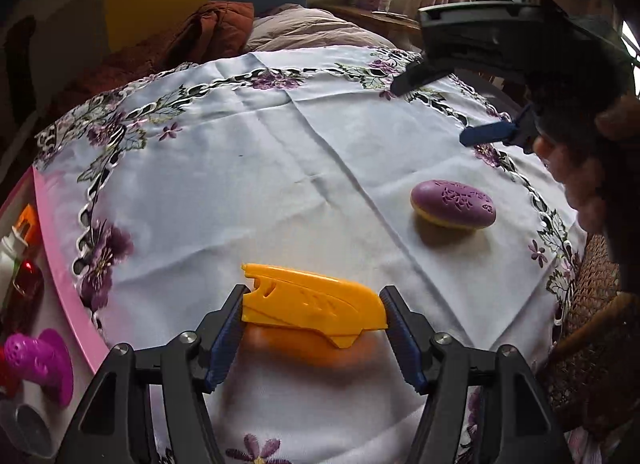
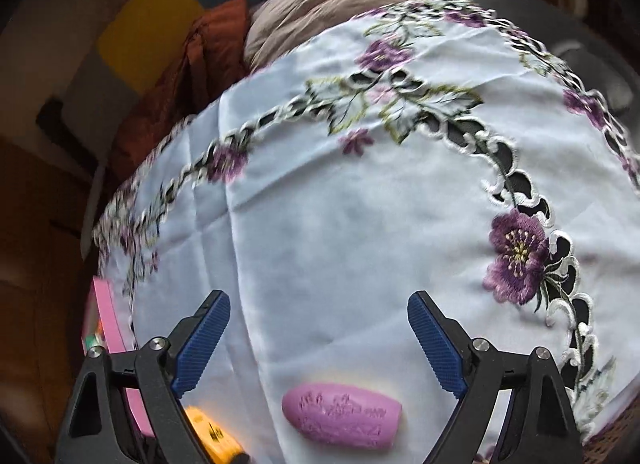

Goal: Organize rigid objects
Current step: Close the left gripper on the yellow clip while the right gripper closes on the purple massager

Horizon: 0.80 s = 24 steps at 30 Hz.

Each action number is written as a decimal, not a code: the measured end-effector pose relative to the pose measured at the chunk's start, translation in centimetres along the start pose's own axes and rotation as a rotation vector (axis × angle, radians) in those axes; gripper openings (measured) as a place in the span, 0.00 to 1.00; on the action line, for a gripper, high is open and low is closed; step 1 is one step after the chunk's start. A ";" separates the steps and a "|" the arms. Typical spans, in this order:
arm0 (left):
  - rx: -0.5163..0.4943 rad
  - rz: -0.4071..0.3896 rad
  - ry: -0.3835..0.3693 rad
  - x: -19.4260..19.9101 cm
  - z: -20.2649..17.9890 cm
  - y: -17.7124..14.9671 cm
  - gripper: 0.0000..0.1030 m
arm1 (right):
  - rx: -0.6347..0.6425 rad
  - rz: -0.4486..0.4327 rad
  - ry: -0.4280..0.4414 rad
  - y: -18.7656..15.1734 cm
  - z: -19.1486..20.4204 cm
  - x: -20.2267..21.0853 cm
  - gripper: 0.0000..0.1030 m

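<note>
My left gripper is shut on a yellow plastic piece and holds it just above the white flowered tablecloth. A purple oval case with a yellow underside lies on the cloth to the right. My right gripper hovers open above the cloth's far right in the left wrist view. In the right wrist view the right gripper is open and empty, with the purple case low between its arms. The yellow piece shows at the lower left.
A pink tray edge runs along the cloth's left side, with a magenta object, an orange item and a small bottle beside it. A bed with brown and beige bedding lies behind. A wicker basket stands at the right.
</note>
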<state>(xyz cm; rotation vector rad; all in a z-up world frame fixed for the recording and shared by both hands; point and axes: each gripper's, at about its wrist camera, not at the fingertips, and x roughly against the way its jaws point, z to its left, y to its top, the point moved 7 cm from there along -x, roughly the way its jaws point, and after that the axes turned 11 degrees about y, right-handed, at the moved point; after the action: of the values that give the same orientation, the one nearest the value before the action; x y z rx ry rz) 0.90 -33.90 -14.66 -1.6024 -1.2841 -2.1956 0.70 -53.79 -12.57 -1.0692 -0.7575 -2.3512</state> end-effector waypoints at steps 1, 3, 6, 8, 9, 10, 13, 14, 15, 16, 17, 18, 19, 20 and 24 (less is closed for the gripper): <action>0.009 0.000 -0.002 0.1 0.2 -0.1 0.65 | 0.019 0.025 -0.006 -0.5 0.3 0.1 0.90; 0.019 -0.003 -0.011 0.2 0.3 -0.1 0.65 | 0.035 0.046 -0.034 -1.5 0.4 0.6 0.92; 0.030 -0.012 -0.019 0.2 0.4 -0.2 0.65 | 0.008 0.051 -0.060 -2.9 -0.1 1.2 0.92; 0.035 -0.013 -0.023 0.2 0.5 -0.2 0.65 | -0.010 0.055 -0.073 -3.8 -0.2 1.2 0.92; 0.039 -0.013 -0.026 0.3 0.5 -0.3 0.65 | -0.013 0.060 -0.087 -4.3 -0.3 1.1 0.92; 0.041 -0.013 -0.027 0.4 0.6 -0.3 0.65 | -0.016 0.064 -0.097 -4.7 -0.2 0.9 0.92; 0.049 -0.015 -0.033 0.5 0.9 -0.6 0.65 | -0.004 0.061 -0.105 -5.7 0.5 0.2 0.92; 0.052 -0.015 -0.035 0.6 1.0 -0.6 0.65 | 0.012 0.048 -0.134 -5.8 0.6 0.1 0.92; 0.054 -0.015 -0.038 0.7 1.1 -0.7 0.65 | 0.027 0.042 -0.157 -5.8 0.7 -0.2 0.92; 0.055 -0.015 -0.039 0.7 1.1 -0.8 0.65 | 0.040 0.045 -0.171 -5.9 0.8 -0.5 0.92; 0.056 -0.014 -0.038 0.8 1.2 -0.9 0.65 | 0.060 0.061 -0.181 -6.2 1.0 -1.1 0.90; 0.057 -0.015 -0.038 0.8 1.3 -0.9 0.65 | 0.086 0.077 -0.205 -6.4 1.1 -1.6 0.74; 0.059 -0.016 -0.039 0.9 1.3 -1.0 0.65 | 0.115 0.085 -0.231 -6.6 1.1 -1.9 0.75; 0.062 -0.017 -0.041 0.9 1.4 -1.1 0.65 | 0.134 0.081 -0.247 -6.7 1.2 -2.0 0.74; 0.058 -0.021 -0.039 1.0 1.4 -1.2 0.65 | 0.174 0.081 -0.216 -6.0 2.4 -2.2 0.74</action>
<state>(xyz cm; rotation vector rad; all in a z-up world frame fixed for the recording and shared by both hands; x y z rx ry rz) 0.77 -31.83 -14.39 -1.6253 -1.3681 -2.1289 -0.25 -47.43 -14.76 -1.2647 -0.9587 -2.0813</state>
